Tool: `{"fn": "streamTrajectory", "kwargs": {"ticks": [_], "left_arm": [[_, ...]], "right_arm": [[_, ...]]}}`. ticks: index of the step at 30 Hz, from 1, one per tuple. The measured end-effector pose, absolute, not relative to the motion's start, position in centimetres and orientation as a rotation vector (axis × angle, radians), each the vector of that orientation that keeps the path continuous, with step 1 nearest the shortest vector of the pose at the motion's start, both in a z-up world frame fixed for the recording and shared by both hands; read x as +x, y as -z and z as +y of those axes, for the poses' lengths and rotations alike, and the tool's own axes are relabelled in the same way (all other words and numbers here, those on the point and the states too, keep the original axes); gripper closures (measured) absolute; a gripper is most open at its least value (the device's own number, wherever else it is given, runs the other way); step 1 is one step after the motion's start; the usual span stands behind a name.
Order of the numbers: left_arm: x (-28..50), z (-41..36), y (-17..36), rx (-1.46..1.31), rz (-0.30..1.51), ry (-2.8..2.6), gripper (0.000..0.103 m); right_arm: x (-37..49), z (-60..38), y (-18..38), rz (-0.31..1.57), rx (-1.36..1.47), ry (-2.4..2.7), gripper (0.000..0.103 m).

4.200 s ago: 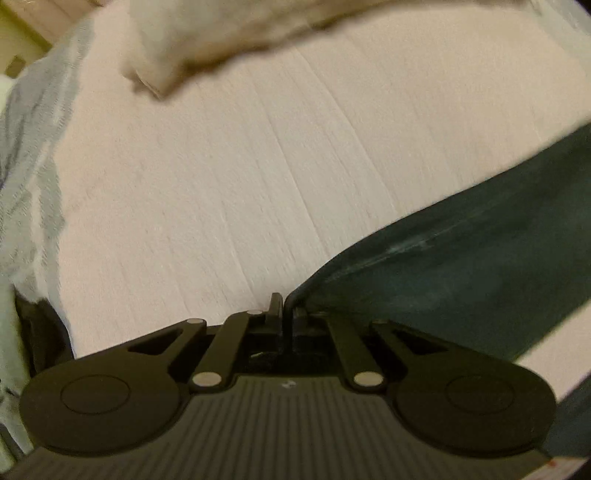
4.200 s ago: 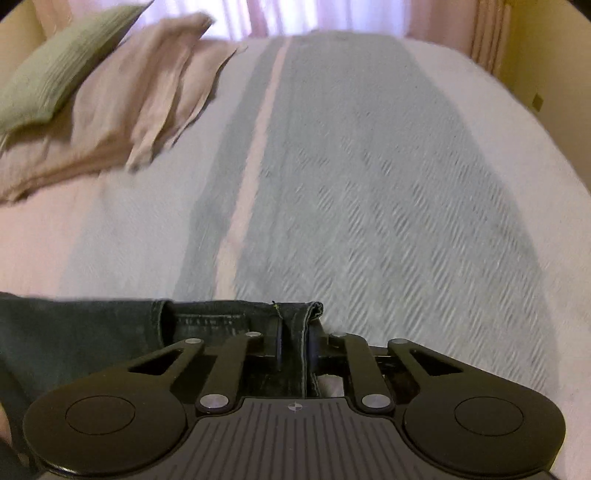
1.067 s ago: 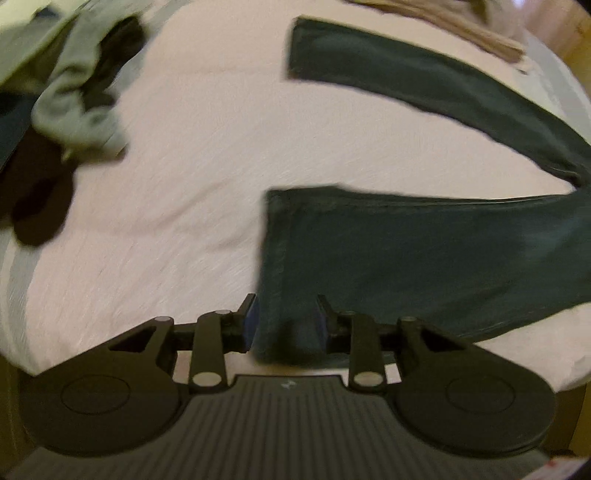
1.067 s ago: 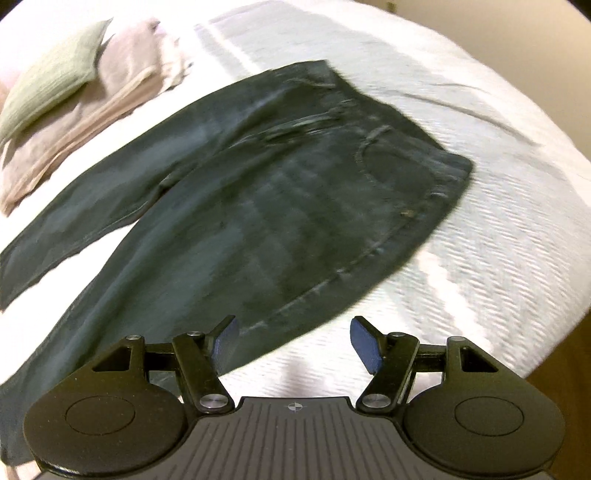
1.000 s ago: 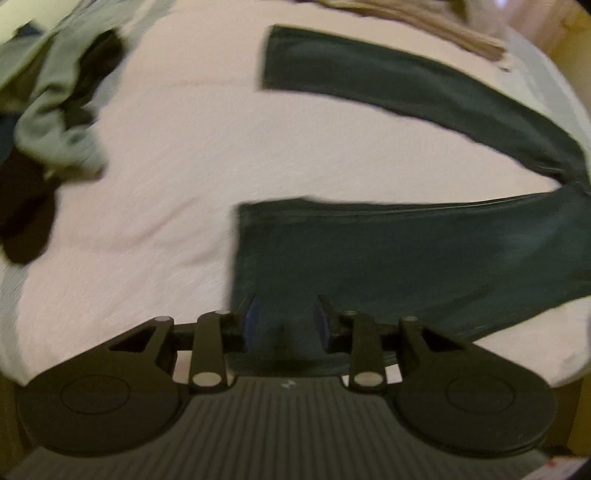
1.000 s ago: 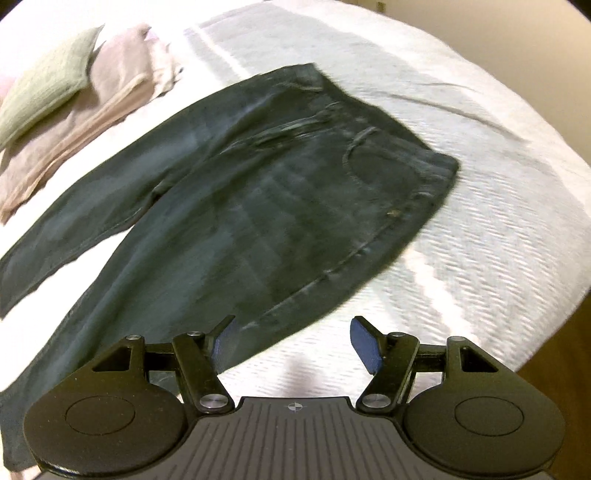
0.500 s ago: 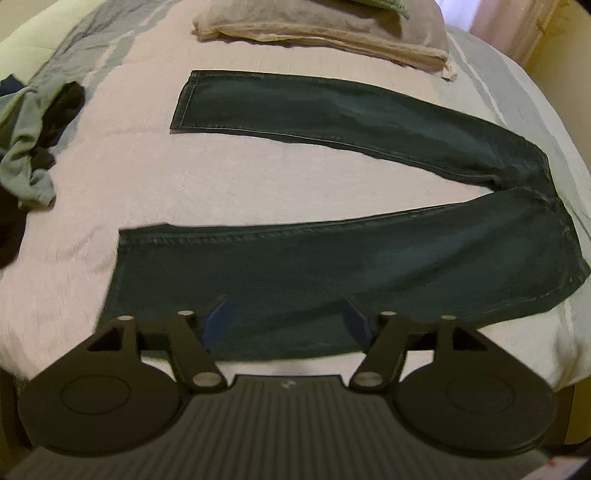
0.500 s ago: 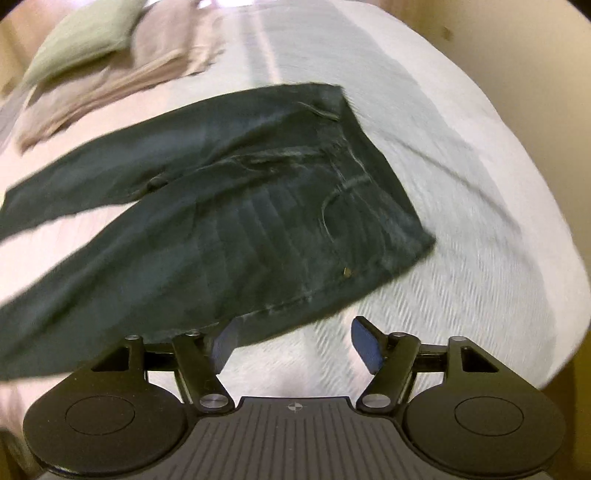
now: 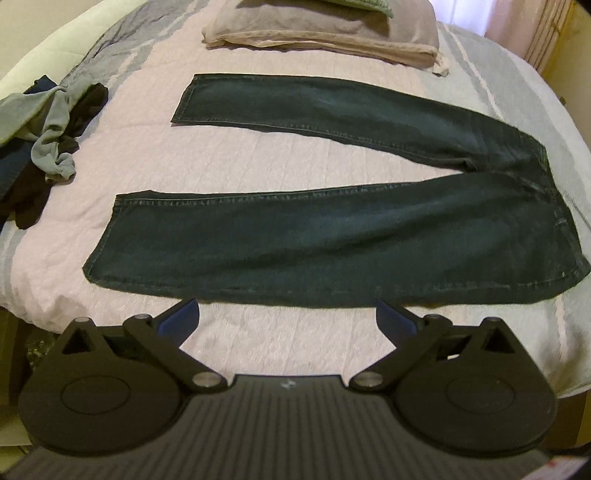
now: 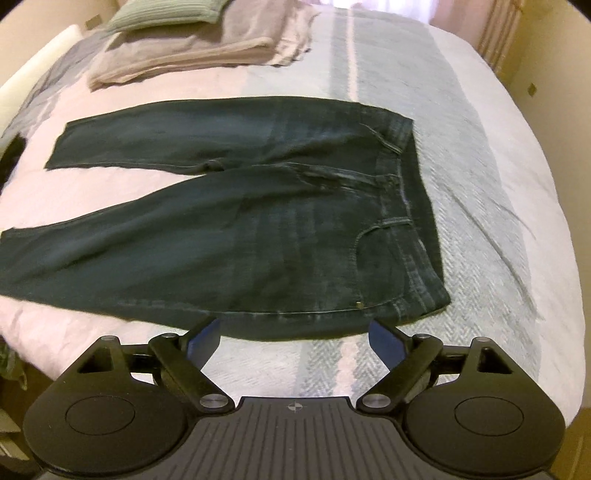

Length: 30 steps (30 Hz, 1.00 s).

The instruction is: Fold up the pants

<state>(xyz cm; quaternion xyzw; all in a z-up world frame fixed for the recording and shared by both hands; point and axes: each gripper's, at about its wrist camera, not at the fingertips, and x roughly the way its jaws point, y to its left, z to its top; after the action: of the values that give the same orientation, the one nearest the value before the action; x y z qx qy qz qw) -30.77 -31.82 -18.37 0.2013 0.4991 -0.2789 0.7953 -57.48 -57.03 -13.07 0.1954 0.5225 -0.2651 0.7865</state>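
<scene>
Dark blue jeans lie flat on the bed, legs spread in a V with both hems to the left and the waistband to the right. My left gripper hangs open just in front of the near leg's lower edge, holding nothing. Over the near edge of the hip, my right gripper is open too, its blue-padded fingertips just short of the denim. The far leg runs toward the pillows.
Pillows are stacked at the head of the bed. A heap of grey and black clothes sits at the left side. The pink-and-grey bedspread drops off at the near and right edges; a wall stands beyond on the right.
Both grippers let go of the jeans, which now lie spread on the bed. In the last second both have pulled back toward the near edge, and the left jaws opened wider.
</scene>
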Motion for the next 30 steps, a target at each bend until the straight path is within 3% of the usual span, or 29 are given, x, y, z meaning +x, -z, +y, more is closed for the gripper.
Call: {"fn": "streamTrajectory", "kwargs": {"ticks": [30], "left_arm": [[-30.0, -26.9, 18.9, 0.399, 1.110, 0.618, 0.001]], "right_arm": [[-51.8, -48.7, 12.1, 1.154, 0.336, 0.475, 0.018]]}}
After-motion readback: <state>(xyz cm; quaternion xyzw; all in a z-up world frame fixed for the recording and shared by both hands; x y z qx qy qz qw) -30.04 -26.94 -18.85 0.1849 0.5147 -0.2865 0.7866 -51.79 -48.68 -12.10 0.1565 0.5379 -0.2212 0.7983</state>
